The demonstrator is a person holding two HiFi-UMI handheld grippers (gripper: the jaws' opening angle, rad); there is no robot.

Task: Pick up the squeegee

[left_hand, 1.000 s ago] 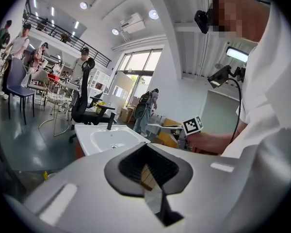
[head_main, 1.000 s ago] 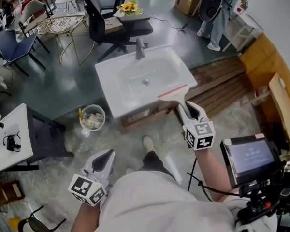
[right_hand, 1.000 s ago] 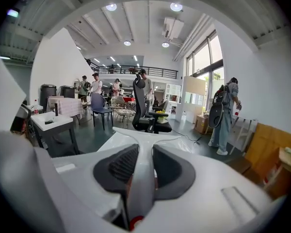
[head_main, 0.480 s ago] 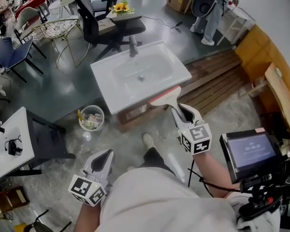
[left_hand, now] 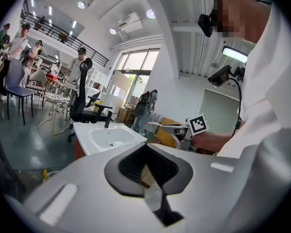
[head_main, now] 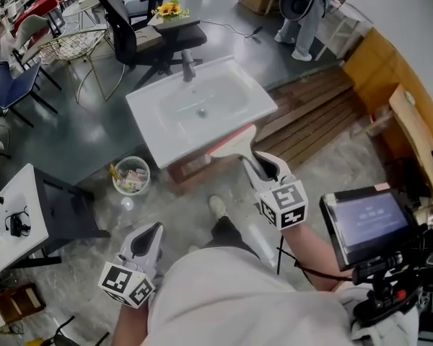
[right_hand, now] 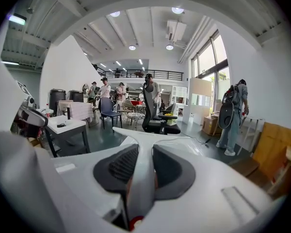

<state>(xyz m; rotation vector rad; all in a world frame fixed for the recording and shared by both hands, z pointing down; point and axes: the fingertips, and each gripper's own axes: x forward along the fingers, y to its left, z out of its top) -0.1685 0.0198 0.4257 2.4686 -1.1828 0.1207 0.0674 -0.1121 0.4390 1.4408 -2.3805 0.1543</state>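
The squeegee [head_main: 229, 143] has a white handle and a wide blade with a red edge. It hangs in the air just off the front edge of the white sink [head_main: 146, 118]. My right gripper [head_main: 262, 169] is shut on its handle, and the blade points away from me. In the right gripper view the white handle [right_hand: 140, 171] runs up between the two black pads. My left gripper [head_main: 151, 231] hangs low at my left side, shut and holding nothing. In the left gripper view its jaws [left_hand: 146, 148] meet, and the sink [left_hand: 89, 130] lies beyond them.
A dark faucet [head_main: 188, 68] stands at the sink's far rim. A waste bin [head_main: 130, 176] sits on the floor to the sink's left and wooden pallets [head_main: 314, 121] to its right. Around stand a white side table [head_main: 14, 193], an office chair [head_main: 126, 27], a person [head_main: 307, 9] and a screen on a rig [head_main: 361, 225].
My right gripper has carried the squeegee a short way left in the picture along the sink's front edge. The left gripper has stayed where it was.
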